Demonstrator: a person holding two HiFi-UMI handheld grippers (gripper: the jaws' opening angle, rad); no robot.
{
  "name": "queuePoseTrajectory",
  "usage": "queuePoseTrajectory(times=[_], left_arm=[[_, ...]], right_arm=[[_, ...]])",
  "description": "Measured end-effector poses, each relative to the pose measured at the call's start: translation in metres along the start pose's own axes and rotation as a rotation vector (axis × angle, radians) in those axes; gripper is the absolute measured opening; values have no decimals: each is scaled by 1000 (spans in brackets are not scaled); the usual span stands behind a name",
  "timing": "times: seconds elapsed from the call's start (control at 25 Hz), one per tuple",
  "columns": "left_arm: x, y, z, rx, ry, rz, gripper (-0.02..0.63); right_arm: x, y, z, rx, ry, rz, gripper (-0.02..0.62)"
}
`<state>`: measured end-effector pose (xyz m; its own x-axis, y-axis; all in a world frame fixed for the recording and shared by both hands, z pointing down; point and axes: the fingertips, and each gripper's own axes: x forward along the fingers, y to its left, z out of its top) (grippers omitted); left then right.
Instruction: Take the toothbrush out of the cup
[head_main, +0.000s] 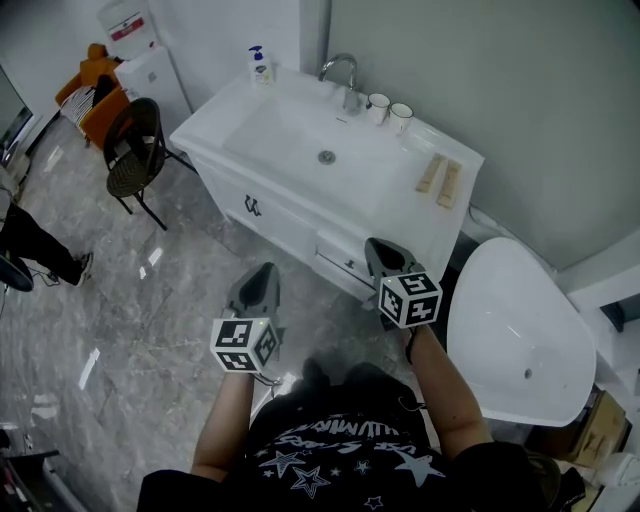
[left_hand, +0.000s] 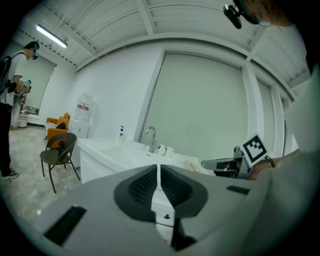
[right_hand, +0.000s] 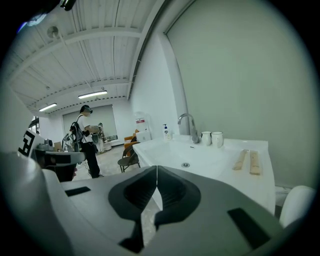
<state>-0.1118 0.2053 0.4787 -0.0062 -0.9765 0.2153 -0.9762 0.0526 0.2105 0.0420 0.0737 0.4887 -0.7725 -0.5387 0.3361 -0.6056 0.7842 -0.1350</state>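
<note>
Two white cups (head_main: 378, 107) (head_main: 400, 116) stand side by side right of the faucet (head_main: 343, 75) on the white vanity (head_main: 405, 215). They also show small in the left gripper view, cups (left_hand: 164, 150), and in the right gripper view, cups (right_hand: 211, 138). No toothbrush can be made out in either cup. My left gripper (head_main: 265, 272) (left_hand: 158, 167) is shut and empty, out over the floor in front of the vanity. My right gripper (head_main: 378, 246) (right_hand: 157, 171) is shut and empty, near the vanity's front edge, well short of the cups.
Two tan flat sticks (head_main: 441, 179) lie on the counter's right end. A soap bottle (head_main: 259, 65) stands at its back left. A dark chair (head_main: 135, 150) is left of the vanity, a white basin (head_main: 520, 330) at the right. A person (right_hand: 85, 140) stands across the room.
</note>
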Motion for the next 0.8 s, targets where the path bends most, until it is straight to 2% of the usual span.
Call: queuePoseTrajectory(times=[0.44,0.8], left_arm=[[-28,-47,-8,-14,-12,67,28],[-61,-105,-37,-15,21,94,28]], right_arm=[[-33,6,-6,-40,14,120,15],[-91,4,-35,-57,32,167,14]])
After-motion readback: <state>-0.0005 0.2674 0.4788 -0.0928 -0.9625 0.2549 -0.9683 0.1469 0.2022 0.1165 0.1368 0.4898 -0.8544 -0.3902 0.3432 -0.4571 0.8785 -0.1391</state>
